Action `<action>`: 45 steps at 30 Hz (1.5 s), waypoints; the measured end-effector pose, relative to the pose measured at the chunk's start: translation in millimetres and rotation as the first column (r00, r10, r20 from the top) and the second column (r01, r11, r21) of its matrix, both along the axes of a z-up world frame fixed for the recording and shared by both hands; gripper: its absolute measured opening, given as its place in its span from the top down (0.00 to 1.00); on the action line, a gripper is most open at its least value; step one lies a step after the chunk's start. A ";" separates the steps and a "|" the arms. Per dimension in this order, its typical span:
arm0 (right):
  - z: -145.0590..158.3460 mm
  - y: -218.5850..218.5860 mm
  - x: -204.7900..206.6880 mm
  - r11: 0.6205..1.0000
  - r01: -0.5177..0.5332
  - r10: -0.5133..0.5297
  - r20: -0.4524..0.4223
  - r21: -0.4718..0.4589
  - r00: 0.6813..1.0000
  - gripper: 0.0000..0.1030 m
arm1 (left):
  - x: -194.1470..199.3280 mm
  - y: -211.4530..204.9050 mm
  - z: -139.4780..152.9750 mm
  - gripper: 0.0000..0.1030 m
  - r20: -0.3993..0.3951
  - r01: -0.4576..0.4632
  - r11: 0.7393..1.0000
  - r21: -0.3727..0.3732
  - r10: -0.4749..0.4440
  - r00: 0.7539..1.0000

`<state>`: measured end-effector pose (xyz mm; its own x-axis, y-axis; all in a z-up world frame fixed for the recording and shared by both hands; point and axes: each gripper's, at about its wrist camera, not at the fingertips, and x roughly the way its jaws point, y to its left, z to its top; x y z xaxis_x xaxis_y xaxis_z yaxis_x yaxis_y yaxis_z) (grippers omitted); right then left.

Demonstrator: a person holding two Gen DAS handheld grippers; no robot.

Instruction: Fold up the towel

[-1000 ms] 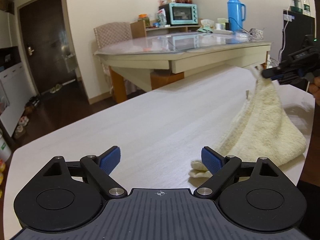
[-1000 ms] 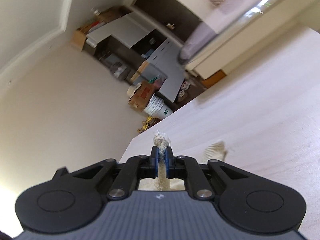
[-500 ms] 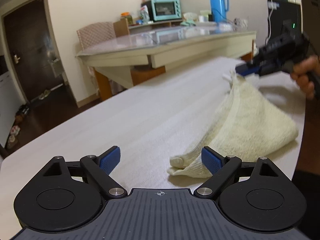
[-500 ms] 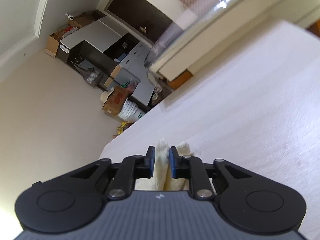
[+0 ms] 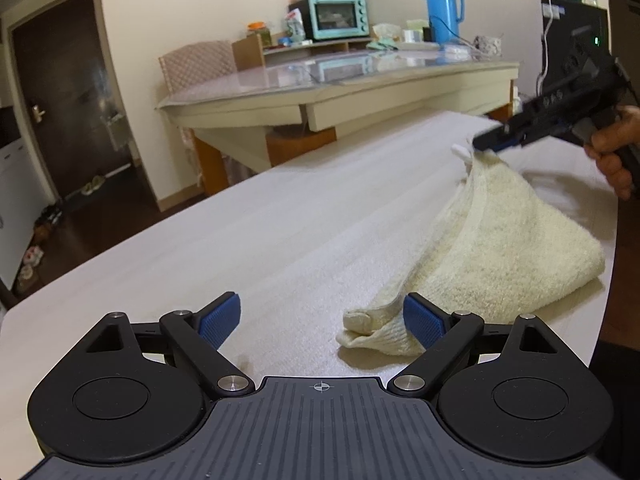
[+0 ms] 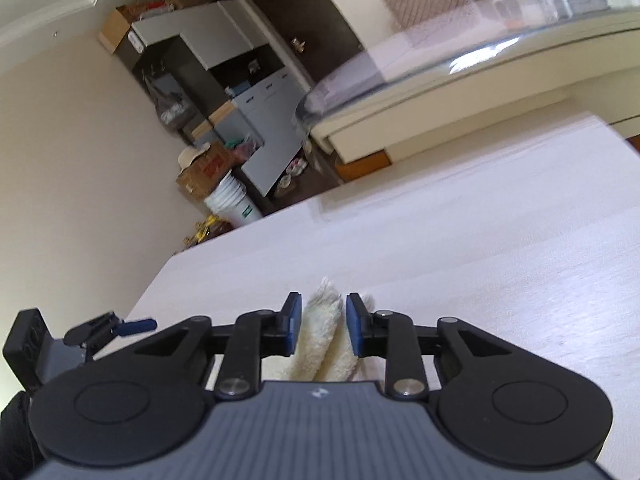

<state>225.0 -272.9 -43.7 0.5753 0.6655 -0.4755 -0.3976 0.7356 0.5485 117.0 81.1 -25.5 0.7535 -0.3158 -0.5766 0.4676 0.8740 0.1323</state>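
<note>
Cream terry towel (image 5: 500, 240), half-folded on the tabletop (image 5: 280, 216): right tongs (image 6: 320, 320) released around its raised corners; left tongs (image 5: 322, 316) spread wide, empty; lower corners squarely before withdrawing

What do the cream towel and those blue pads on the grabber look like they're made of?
Towel: probably cotton terry, matte, judging by its fuzzy looped pile and soft drape. Pads: likely rubber or soft plastic, matte, with a fine ribbed grip texture.

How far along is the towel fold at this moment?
Done: the towel looks doubled over on the white table. In hand: the right gripper has one corner between its parted pads, which do not press it. Left: that corner is raised, not laid flat; the left gripper is open beside the near corner.
</note>
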 end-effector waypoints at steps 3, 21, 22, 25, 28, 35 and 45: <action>3.7 -4.5 -6.9 1.000 0.013 -0.013 0.023 0.006 1.000 0.84 | -4.4 6.5 5.7 0.10 0.017 -0.011 1.000 -0.025 0.012 1.000; -10.8 -6.2 -9.4 0.994 0.048 -0.049 -0.004 -0.103 0.999 0.78 | 21.5 7.1 -7.5 0.08 -0.054 -0.105 0.994 -0.017 0.104 0.993; -10.7 -5.8 -9.8 0.993 0.045 -0.046 -0.004 -0.105 0.999 0.78 | 22.2 6.1 -7.1 0.08 -0.054 -0.106 0.994 -0.011 0.105 0.993; -9.6 -5.3 -12.1 0.992 0.044 -0.044 0.004 -0.116 0.999 0.78 | 23.2 2.4 -5.9 0.08 -0.050 -0.104 0.994 0.015 0.104 0.993; -7.3 -6.7 -16.0 0.992 0.049 -0.047 0.021 -0.120 0.999 0.77 | 22.7 1.2 -5.5 0.08 -0.053 -0.109 0.994 0.022 0.110 0.993; 10.2 -8.7 -39.6 0.990 0.058 -0.045 0.106 -0.126 0.993 0.57 | 22.8 -1.6 -5.5 0.07 -0.056 -0.118 0.992 0.037 0.120 0.991; 30.1 11.8 -101.7 0.963 -0.071 0.121 0.183 -0.261 0.976 0.36 | 18.7 -7.9 -1.8 0.07 -0.037 -0.140 0.988 0.066 0.143 0.989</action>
<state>123.3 -261.2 -13.6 0.6130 0.5956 -0.5191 -0.5540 0.7925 0.2551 135.7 73.2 -27.2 0.7631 -0.1701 -0.6235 0.3460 0.9223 0.1719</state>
